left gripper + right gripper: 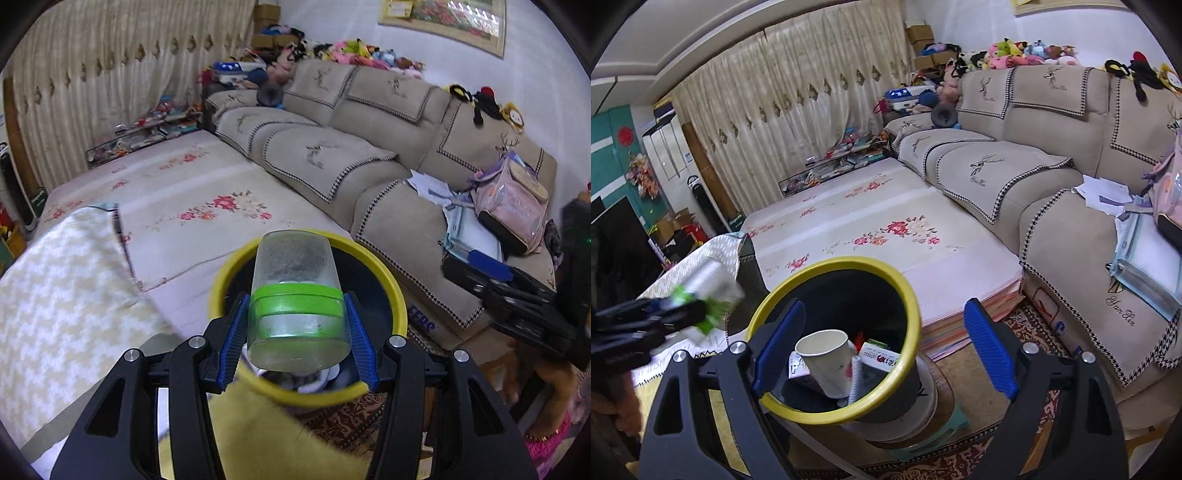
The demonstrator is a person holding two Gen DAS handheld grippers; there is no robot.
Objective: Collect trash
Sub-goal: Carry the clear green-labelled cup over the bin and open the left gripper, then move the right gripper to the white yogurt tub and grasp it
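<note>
My left gripper (295, 328) is shut on a clear plastic cup with green bands (295, 299), held above the mouth of the black bin with a yellow rim (400, 295). The right wrist view shows the same cup (709, 291) blurred at the left, held by the left gripper beside the yellow rim (905, 288). In the bin lie a white paper cup (827, 358) and a small carton (879, 360). My right gripper (884, 349) stands open over the bin with nothing between its fingers. It also appears at the right edge of the left wrist view as the right gripper (517, 299).
A beige sofa (1015, 173) runs along the right, with papers and a pink bag (513, 206) on its seat. A floral mattress (879, 236) lies behind the bin. A cloth-covered table (62, 291) stands at the left. A patterned rug (1027, 321) covers the floor.
</note>
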